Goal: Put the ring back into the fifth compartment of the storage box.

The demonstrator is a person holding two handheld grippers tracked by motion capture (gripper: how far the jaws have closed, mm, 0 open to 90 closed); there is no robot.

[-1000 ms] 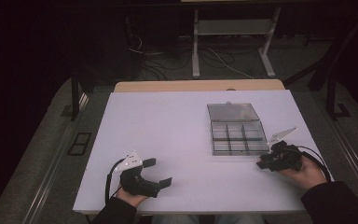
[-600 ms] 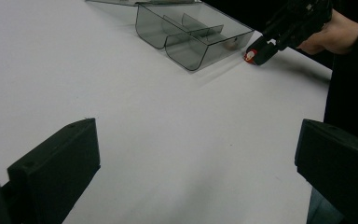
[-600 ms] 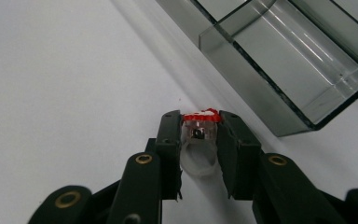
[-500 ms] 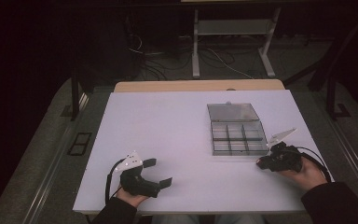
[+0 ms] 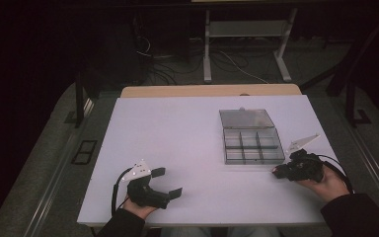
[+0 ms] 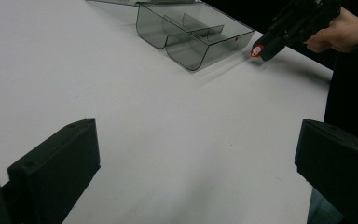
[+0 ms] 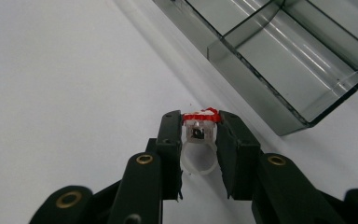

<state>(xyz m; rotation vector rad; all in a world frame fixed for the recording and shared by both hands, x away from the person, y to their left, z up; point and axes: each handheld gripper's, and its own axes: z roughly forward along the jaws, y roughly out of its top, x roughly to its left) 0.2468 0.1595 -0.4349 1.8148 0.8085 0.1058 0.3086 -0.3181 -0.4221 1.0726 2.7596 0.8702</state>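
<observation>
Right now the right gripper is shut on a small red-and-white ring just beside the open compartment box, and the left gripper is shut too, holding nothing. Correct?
Not quite: the left gripper is open, its jaws wide apart over bare table in the left gripper view. The rest stands: the right gripper is shut on the ring beside the open compartment box.

Lighting's pretty uneven here. From the high view the white table (image 5: 197,148) is the one bright patch, lit from above, and the room behind it drops off into near black with a purplish cast and some noise. Shadows on the tabletop are soft and faint. The clear box (image 7: 279,56) picks up thin glare streaks along its dividers in the right gripper view, where the ring (image 7: 199,135) is fairly sharp. The left gripper view's near jaws look soft and dark.
</observation>
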